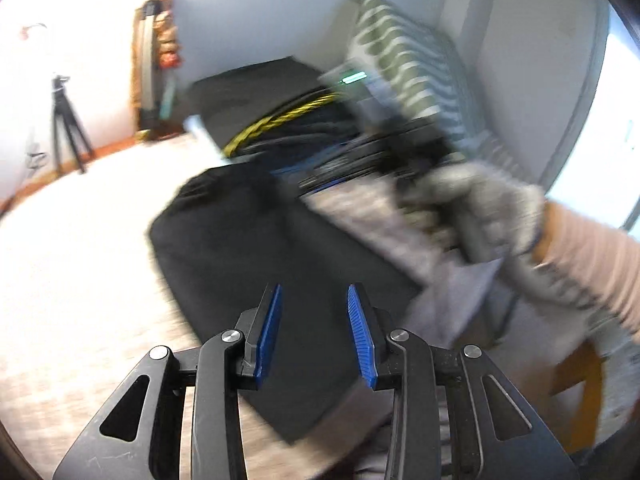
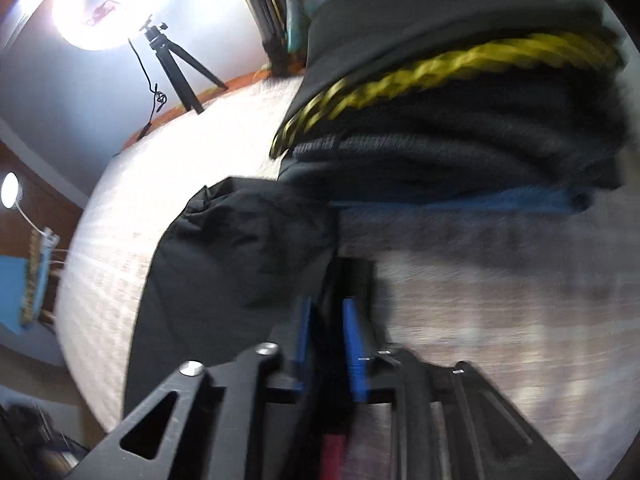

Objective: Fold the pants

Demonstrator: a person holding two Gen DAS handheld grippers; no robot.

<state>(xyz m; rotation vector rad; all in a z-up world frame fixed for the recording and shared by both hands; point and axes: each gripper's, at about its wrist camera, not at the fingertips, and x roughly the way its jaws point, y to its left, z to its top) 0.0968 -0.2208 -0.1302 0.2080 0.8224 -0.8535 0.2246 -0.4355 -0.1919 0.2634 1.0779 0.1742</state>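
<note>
The black pants [image 1: 248,248] lie folded into a long flat shape on the pale bed cover [image 1: 80,260]. My left gripper [image 1: 315,288] hovers over their near end, open, with nothing between its blue pads [image 1: 268,328]. To the right, a gloved hand [image 1: 480,208] holds the other tool, which is badly blurred. In the right wrist view the pants [image 2: 224,248] bunch up at their far end. My right gripper [image 2: 326,308] sits at their right edge with a narrow gap between its pads [image 2: 354,344]. Dark cloth shows in that gap, but blur hides any contact.
A stack of folded dark clothes [image 1: 280,128] [image 2: 460,120] with a yellow-and-black piece stands just beyond the pants. A green-and-white patterned cushion [image 1: 416,64] leans against the wall. A small tripod [image 1: 66,120] [image 2: 176,64] stands at the bed's far edge.
</note>
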